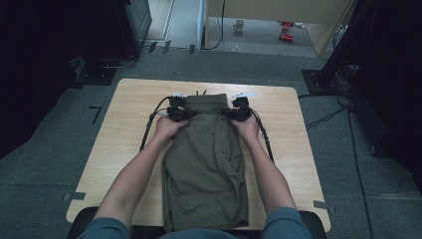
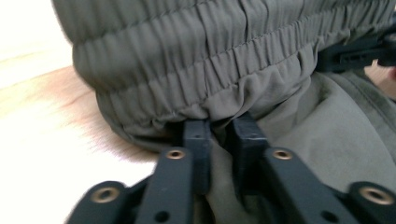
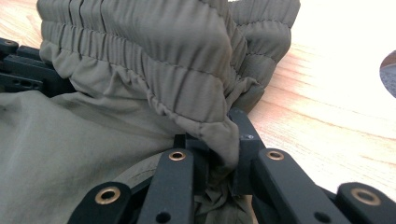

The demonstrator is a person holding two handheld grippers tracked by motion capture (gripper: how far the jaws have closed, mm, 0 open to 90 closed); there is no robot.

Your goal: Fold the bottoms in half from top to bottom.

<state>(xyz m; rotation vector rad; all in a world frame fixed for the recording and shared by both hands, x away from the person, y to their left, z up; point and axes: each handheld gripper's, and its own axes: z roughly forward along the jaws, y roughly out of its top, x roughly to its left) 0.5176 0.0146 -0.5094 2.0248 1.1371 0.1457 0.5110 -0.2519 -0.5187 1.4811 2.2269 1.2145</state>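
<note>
An olive-green garment (image 1: 206, 164) with an elastic waistband (image 1: 208, 102) lies lengthwise on the wooden table (image 1: 124, 129), waistband at the far end. My left gripper (image 1: 177, 113) is shut on the garment's left side just below the waistband, and my right gripper (image 1: 239, 113) is shut on its right side. In the left gripper view the gripper (image 2: 222, 133) pinches fabric under the gathered waistband (image 2: 210, 60), with the other gripper (image 2: 355, 53) across the cloth. In the right gripper view the gripper (image 3: 218, 140) holds a fold of the waistband (image 3: 154, 51); the other gripper (image 3: 21, 70) shows at the left.
Cables (image 1: 149, 127) trail from both grippers along the forearms. Bare wood lies left and right of the garment. Grey carpet (image 1: 59, 149) surrounds the table, with black stands (image 1: 99, 69) and a mug (image 1: 239, 26) on the floor far behind.
</note>
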